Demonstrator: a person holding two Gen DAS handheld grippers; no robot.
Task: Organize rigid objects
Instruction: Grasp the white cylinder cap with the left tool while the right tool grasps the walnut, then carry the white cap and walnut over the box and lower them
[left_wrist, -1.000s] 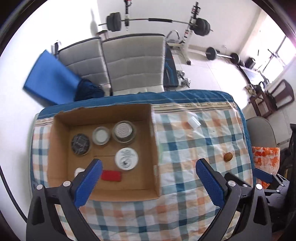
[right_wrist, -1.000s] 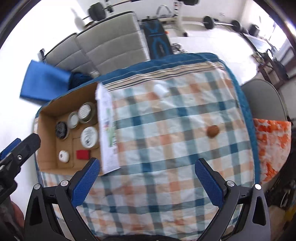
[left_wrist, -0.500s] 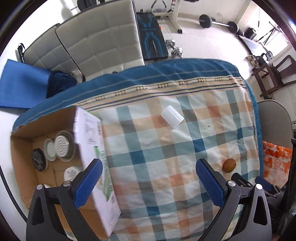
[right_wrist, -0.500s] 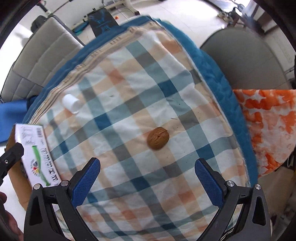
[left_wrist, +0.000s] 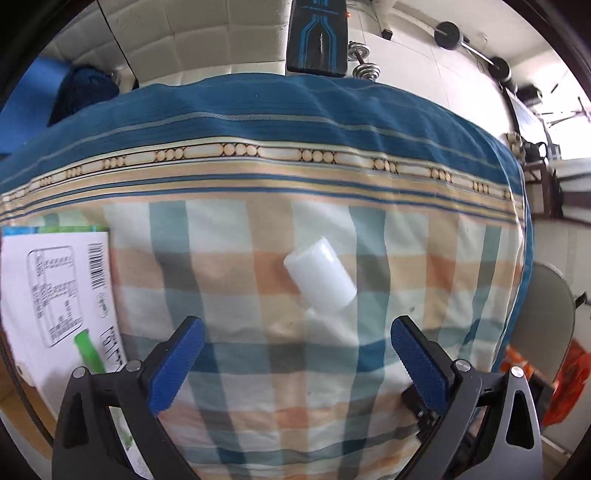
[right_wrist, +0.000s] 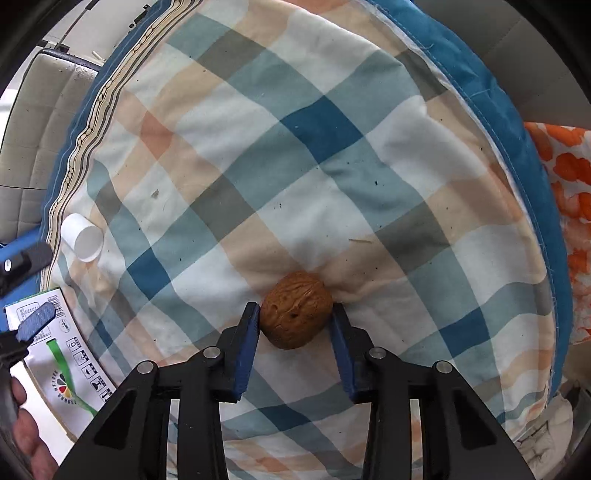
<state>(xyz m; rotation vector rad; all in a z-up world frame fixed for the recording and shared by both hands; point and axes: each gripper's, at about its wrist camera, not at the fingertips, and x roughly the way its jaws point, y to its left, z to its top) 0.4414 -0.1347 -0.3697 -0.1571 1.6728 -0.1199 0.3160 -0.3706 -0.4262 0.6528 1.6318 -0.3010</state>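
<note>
Brown walnut (right_wrist: 296, 309), white cylinder (left_wrist: 320, 273), blue, orange and cream checked cloth (right_wrist: 332, 166), blue-padded black jaws

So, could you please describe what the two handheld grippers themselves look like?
Both the left gripper and the right gripper have matte black angular frames with triangular cut-outs and silver round screw heads. Their fingers carry blue textured pads. No cables or markings show, and no sleeve.

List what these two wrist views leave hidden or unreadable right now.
- Box contents: left wrist view shows only its printed flap, cut by the left edge.
- Flap print: too small in both views.
- Right tongs on the walnut: the blue pads flank it closely, contact unclear.
- White tube: the end away from the camera is hidden; no label shows.
- Left tongs: open, empty.
</note>
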